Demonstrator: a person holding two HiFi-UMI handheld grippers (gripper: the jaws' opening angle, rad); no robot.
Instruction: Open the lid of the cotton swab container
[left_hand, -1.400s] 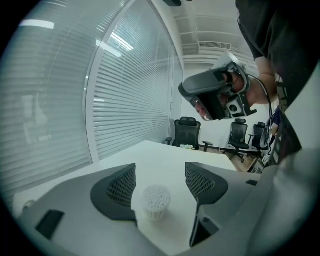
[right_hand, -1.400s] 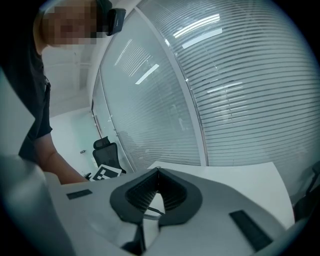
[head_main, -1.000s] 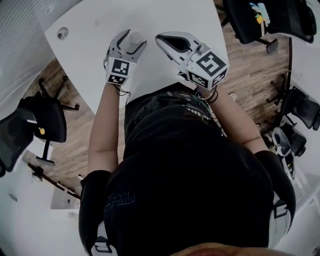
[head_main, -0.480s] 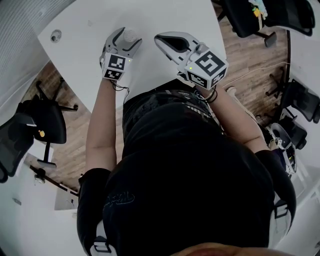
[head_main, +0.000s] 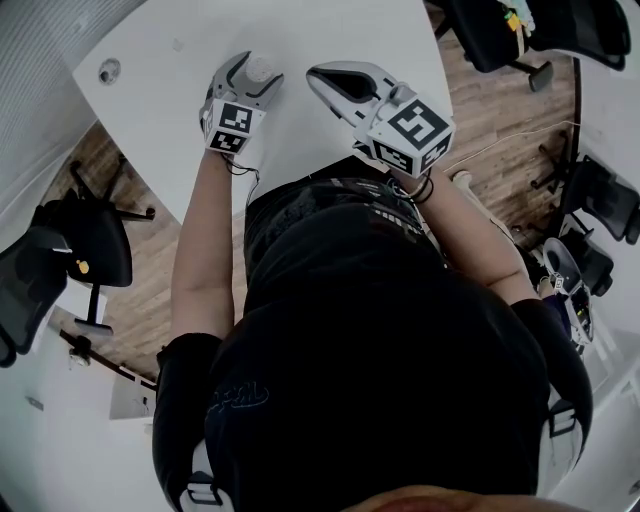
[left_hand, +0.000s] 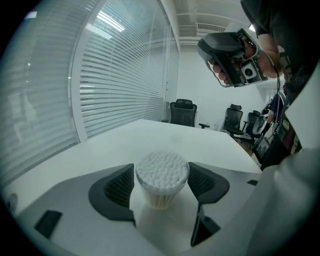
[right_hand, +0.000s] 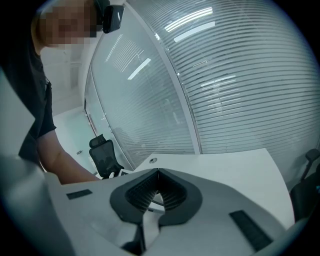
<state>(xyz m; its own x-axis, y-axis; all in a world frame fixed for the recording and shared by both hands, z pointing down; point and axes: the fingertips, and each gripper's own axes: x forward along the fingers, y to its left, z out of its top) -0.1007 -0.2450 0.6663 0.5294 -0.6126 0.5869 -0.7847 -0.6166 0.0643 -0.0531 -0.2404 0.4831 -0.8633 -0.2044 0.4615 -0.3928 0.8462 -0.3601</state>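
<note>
White table (head_main: 160, 120) carries the cotton swab container (left_hand: 161, 180), which stands upright with the white swab tips showing at its top. We note the left gripper (head_main: 255, 72) placed around it. Its fingers (left_hand: 119, 187) have just been opening and stand released, with one dark pad close on either side of the container; we cannot tell whether they touch it. We find the right gripper (right_hand: 158, 174) held in the air above the table, apart from the container, its fingers clenched together. We cannot tell whether the lid is on.
</note>
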